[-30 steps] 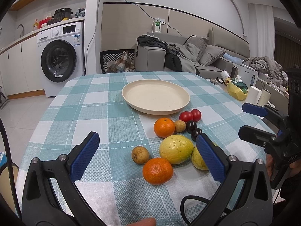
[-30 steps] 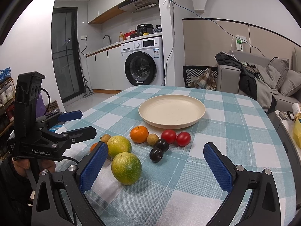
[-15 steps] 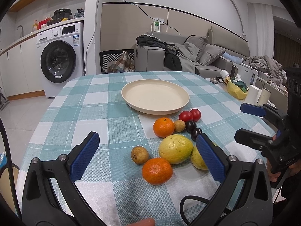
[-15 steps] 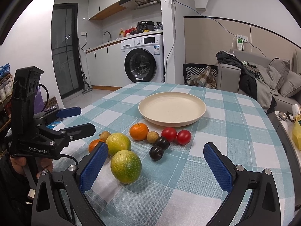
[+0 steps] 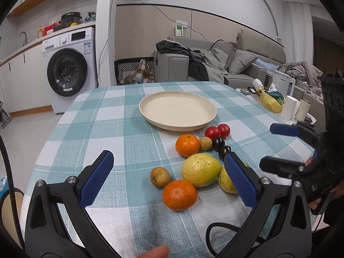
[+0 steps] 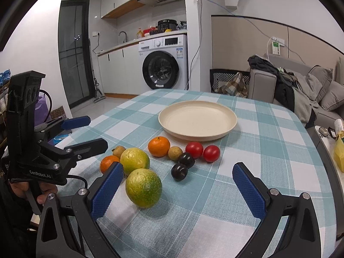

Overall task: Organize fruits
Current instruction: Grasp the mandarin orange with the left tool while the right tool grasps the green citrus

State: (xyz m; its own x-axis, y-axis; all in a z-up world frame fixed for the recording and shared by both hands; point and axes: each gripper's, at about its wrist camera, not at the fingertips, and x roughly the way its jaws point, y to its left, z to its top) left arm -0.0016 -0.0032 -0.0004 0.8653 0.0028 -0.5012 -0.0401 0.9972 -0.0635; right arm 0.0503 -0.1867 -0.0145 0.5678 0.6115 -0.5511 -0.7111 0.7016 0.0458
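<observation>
An empty cream plate (image 5: 177,109) (image 6: 197,122) stands mid-table. In front of it lie loose fruits: two oranges (image 5: 179,194) (image 5: 187,145), two yellow-green citrus fruits (image 5: 200,169) (image 6: 143,187), two red tomatoes (image 6: 194,149) (image 6: 211,153), two dark plums (image 6: 179,171) (image 6: 186,159) and two small brown fruits (image 5: 159,176) (image 6: 175,153). My left gripper (image 5: 169,179) is open and empty, hovering near the front orange. My right gripper (image 6: 178,190) is open and empty, low over the table near the front citrus.
The table has a teal checked cloth (image 5: 107,129). A side table with a yellow bag (image 5: 271,102) and paper rolls stands to the right. A washing machine (image 5: 68,71) and a sofa (image 5: 215,68) are behind.
The right gripper has come slightly closer to the fruits and lower. The left gripper has barely moved. Both stay open.
</observation>
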